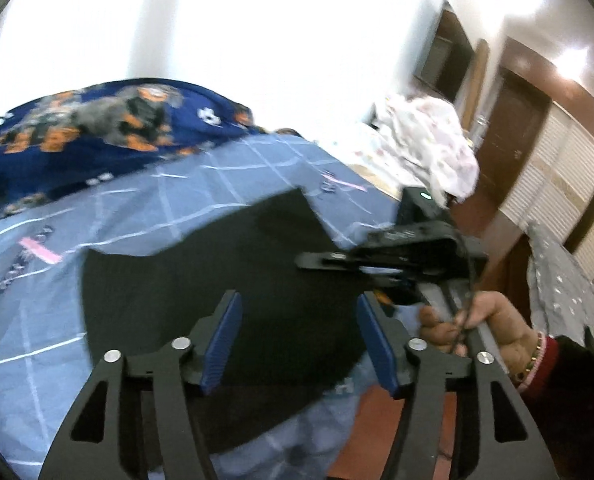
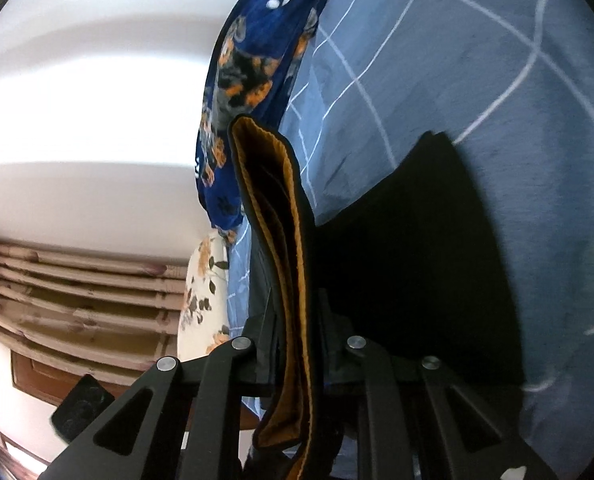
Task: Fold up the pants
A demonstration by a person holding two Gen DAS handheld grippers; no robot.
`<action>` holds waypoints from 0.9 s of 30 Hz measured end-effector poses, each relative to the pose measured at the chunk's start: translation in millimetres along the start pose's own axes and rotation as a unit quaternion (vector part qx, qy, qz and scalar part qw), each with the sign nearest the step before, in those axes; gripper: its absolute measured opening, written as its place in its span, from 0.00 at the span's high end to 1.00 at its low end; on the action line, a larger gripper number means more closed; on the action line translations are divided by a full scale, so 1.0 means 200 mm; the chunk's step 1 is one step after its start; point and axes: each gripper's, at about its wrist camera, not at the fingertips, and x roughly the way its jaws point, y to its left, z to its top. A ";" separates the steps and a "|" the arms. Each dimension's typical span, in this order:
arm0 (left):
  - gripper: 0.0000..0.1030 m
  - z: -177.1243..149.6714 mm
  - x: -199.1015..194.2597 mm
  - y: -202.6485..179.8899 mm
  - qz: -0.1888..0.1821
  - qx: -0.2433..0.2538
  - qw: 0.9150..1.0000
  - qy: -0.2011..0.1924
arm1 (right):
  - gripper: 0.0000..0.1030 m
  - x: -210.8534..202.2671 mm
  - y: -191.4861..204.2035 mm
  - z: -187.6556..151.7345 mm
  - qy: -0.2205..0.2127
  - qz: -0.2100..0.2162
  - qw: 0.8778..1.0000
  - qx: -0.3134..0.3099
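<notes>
we judge black pants [image 1: 225, 280] soft, limp, light. right gripper [image 2: 293, 344] pinches orange-lined waistband [image 2: 273, 208]; left gripper [image 1: 297, 344] fingers wide, empty. we'd take far hem.

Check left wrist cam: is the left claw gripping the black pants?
No. The left claw stands open above the black pants, its blue pads apart with no cloth pinched between them.

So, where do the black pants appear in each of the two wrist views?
Left wrist view: the black pants lie flat mid-frame on the bed, beyond the open left gripper.
Right wrist view: the pants fill the lower centre, their orange-lined band clamped in the right gripper.
Shared landmark: the blue grid-patterned bedsheet.
</notes>
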 end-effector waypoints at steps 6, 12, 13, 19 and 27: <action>0.36 -0.05 0.01 0.23 0.045 -0.046 0.998 0.021 | 0.85 -0.07 -0.06 0.00 -0.018 0.001 1.000 0.006; 0.36 -0.14 0.04 0.37 0.074 -0.076 0.993 0.048 | 0.85 -0.08 -0.09 0.02 -0.023 0.000 1.000 0.006; 0.36 -0.15 0.05 0.37 0.079 -0.075 0.993 0.051 | 0.85 -0.08 -0.10 0.02 -0.024 0.000 1.000 0.007; 0.36 -0.18 0.07 0.41 0.086 -0.083 0.991 0.063 | 0.85 -0.09 -0.20 0.02 -0.027 0.005 0.999 0.029; 0.36 -0.20 0.09 0.42 0.086 -0.081 0.990 0.071 | 0.76 -0.14 -0.26 0.03 -0.043 0.022 0.998 0.051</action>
